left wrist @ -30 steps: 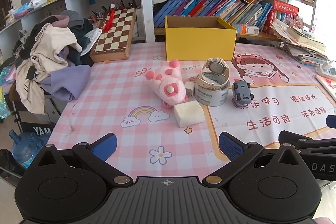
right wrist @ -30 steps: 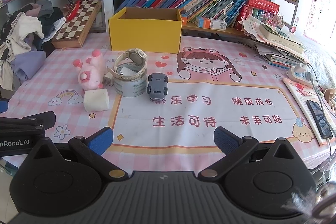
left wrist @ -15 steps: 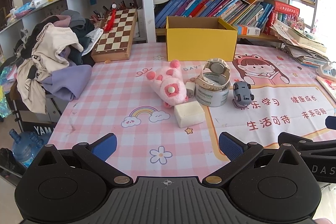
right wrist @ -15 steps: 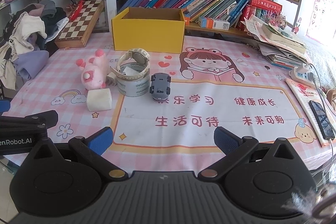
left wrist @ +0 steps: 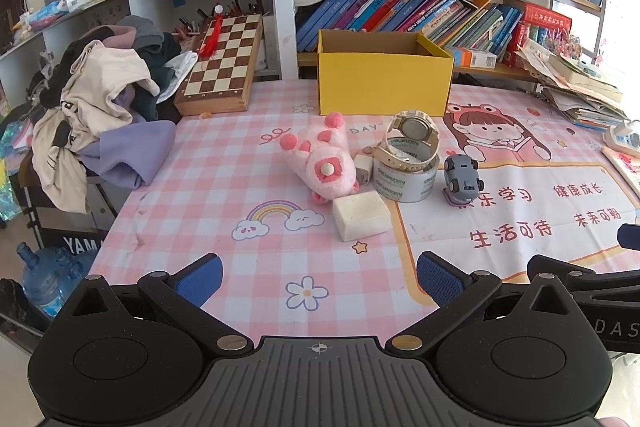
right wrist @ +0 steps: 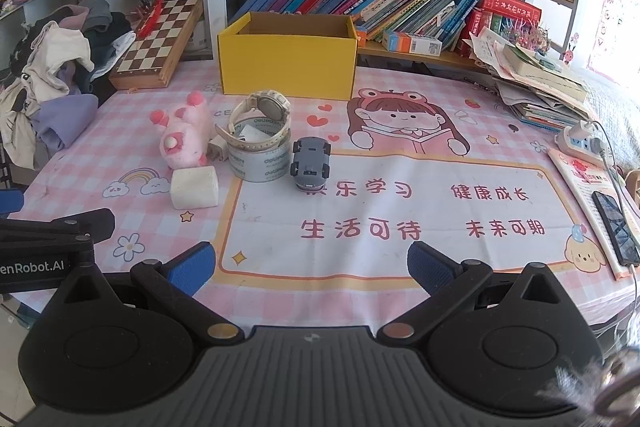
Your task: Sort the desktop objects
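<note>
The yellow box (left wrist: 383, 79) stands open at the back of the surface (left wrist: 224, 187), in front of the bookshelf; it looks like thin cardboard, light and easily shoved, so things are better lowered into it than dropped against its wall. In front of it lies a tight cluster. The pink plush toy (left wrist: 326, 161) is soft and light; a pinch across its body should hold without slipping. Touching it on the near side sits a white block (left wrist: 361, 215), probably foam or an eraser, matt and easy to grip across its short sides. The tape roll (left wrist: 405, 177) is stiff and heavier, printed "deli" and "DELIPIZEN" as far as it can be read; its wall offers a hold, one finger inside the core. A pale wristwatch (left wrist: 412, 133) rests on top of the roll, tilted, likely to slide off if the roll is moved first, and best taken by its strap. A small white charger-like piece (left wrist: 363, 167) is wedged between plush and roll. The grey toy car (right wrist: 311, 163) stands just beside the roll, hard plastic, and it may roll.

The mat reads "生活可待", "未来可期", "健康成长". The neighbouring tool shows "enRobot.AI".

The left claw (left wrist: 319, 277) and the right claw (right wrist: 311, 267) are both spread wide and hold nothing, hovering near the front edge, well apart from the cluster.
</note>
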Available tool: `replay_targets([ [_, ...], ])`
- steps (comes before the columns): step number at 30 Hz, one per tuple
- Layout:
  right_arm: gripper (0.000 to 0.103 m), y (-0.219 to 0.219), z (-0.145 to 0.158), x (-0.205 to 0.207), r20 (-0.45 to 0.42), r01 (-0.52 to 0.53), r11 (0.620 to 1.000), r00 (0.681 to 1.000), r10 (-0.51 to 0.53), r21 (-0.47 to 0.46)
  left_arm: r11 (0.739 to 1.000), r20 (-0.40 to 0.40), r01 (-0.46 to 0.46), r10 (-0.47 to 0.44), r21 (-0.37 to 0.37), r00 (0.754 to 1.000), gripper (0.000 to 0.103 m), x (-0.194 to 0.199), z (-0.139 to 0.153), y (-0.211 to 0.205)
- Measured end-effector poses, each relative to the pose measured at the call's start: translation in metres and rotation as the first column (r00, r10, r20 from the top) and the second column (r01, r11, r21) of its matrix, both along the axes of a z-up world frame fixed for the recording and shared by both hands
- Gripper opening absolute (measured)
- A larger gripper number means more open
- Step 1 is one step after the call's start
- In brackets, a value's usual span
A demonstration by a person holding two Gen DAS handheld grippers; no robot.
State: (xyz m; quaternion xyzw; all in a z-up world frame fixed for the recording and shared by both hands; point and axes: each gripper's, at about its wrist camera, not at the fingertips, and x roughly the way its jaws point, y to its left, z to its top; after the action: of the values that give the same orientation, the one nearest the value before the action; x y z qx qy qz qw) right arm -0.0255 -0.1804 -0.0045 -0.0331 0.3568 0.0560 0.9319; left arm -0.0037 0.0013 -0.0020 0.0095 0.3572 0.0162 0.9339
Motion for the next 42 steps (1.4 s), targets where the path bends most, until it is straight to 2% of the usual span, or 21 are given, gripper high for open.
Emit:
replay_targets([
  [17,0.103,0.003,0.000,0.003,-0.006,0.007,1.000,1.000,-0.007,0.007,1.000,-0.009,0.010,-0.010,-0.017,1.000,0.103,0.004,-0.002,0.004],
  [29,0.103,0.003,0.001,0.007,0.002,-0.007,1.000,1.000,0.007,0.028,1.000,0.012,0.016,-0.015,-0.023,1.000,0.103,0.007,-0.001,0.005],
  [42,0.103,-0.004,-0.005,0.034,-0.032,-0.038,0.999,0.999,0.039,0.016,0.999,-0.017,-0.001,0.001,-0.046,1.000,0.103,0.030,-0.009,-0.003],
])
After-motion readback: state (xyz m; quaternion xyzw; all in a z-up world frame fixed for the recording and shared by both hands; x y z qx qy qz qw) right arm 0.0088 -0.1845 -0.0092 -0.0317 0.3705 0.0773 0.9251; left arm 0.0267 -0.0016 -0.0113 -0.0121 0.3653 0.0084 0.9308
